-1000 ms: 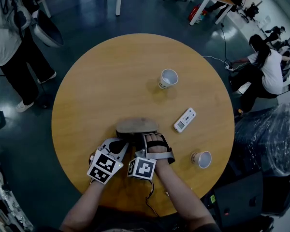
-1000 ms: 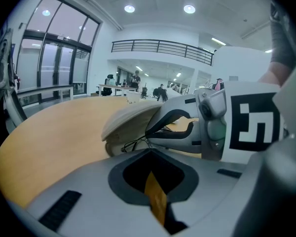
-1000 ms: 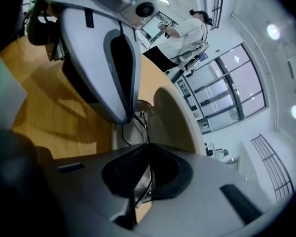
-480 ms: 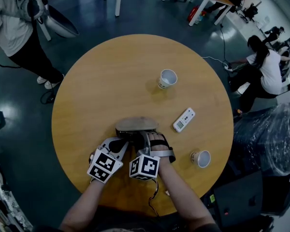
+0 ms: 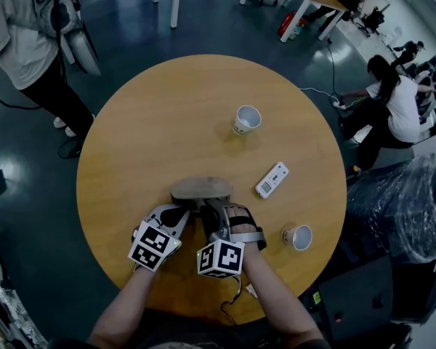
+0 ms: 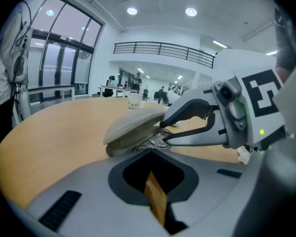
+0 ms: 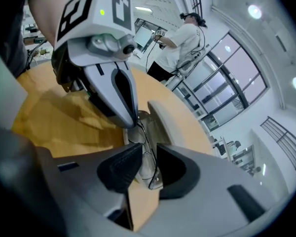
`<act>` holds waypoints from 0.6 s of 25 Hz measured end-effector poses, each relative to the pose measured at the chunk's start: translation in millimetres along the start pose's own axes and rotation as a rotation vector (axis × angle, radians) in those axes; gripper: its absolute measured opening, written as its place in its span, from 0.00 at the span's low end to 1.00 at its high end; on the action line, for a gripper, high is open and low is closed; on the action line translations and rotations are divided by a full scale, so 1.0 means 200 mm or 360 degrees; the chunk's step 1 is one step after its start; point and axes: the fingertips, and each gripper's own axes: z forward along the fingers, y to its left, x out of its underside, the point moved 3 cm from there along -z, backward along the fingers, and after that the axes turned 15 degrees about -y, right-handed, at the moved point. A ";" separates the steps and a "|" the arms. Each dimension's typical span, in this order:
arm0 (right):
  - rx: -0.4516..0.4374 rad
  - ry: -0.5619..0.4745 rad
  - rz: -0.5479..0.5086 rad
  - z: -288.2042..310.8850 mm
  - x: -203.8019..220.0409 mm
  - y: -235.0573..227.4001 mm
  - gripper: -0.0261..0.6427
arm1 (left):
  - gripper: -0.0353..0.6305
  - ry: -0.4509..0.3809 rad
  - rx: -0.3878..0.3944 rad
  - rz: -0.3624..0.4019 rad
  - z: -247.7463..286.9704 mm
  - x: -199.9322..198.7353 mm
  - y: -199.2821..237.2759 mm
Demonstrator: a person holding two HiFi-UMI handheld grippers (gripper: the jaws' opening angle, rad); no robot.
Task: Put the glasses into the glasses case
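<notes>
Now the glasses (image 7: 149, 164) sit at the mouth of the glasses case (image 5: 200, 189), thin wire frame pinched between the jaws of the right hand-held gripper (image 7: 145, 168). The case lies open near the desk's (image 5: 167, 122) near edge, with its lid raised and tilted over the tray. In the left gripper view the frame shows just under that lid; whether it already rests on the tray floor I cannot tell.

The left hand-held gripper (image 6: 150, 177) is clenched on nothing, with only a sliver of desk showing between its jaws. It sits just beside the right one, on the case's near-left side, and both point at the case. The two marker cubes are side by side toward the desk's near edge.

A white remote (image 5: 272, 179) lies to the right of the case, apart from it. One paper cup (image 5: 247, 119) stands farther in, toward the desk's far-right part. A second cup (image 5: 298, 236) stands close to the near-right edge.

Beyond the desk's far-left edge a person (image 5: 29, 42) stands on the floor, and another person (image 5: 392, 104) sits well off to the right.
</notes>
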 end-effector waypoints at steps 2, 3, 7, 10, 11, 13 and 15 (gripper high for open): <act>0.0032 -0.0023 0.0046 -0.05 -0.02 0.00 0.16 | 0.06 -0.0009 0.0002 -0.0019 0.00 0.00 0.00; 0.0046 -0.0033 0.0076 -0.07 -0.03 0.00 0.16 | 0.06 -0.0009 0.0007 -0.0031 0.00 0.00 0.00; 0.0113 -0.0078 0.0212 -0.17 -0.07 0.02 0.16 | 0.06 -0.0011 0.0004 -0.0015 -0.02 -0.02 0.00; 0.0165 -0.0140 0.0338 -0.24 -0.09 0.02 0.15 | 0.06 -0.0043 0.0009 0.0001 -0.06 -0.06 -0.02; 0.0175 -0.0164 0.0388 -0.27 -0.09 0.03 0.15 | 0.06 -0.0062 0.0011 -0.0006 -0.07 -0.07 -0.04; 0.0198 -0.0213 0.0492 -0.32 -0.10 0.04 0.15 | 0.06 -0.0113 0.0011 -0.0041 -0.11 -0.11 -0.07; 0.0244 -0.0266 0.0594 -0.38 -0.11 0.04 0.15 | 0.06 -0.0183 0.0006 -0.0096 -0.16 -0.14 -0.11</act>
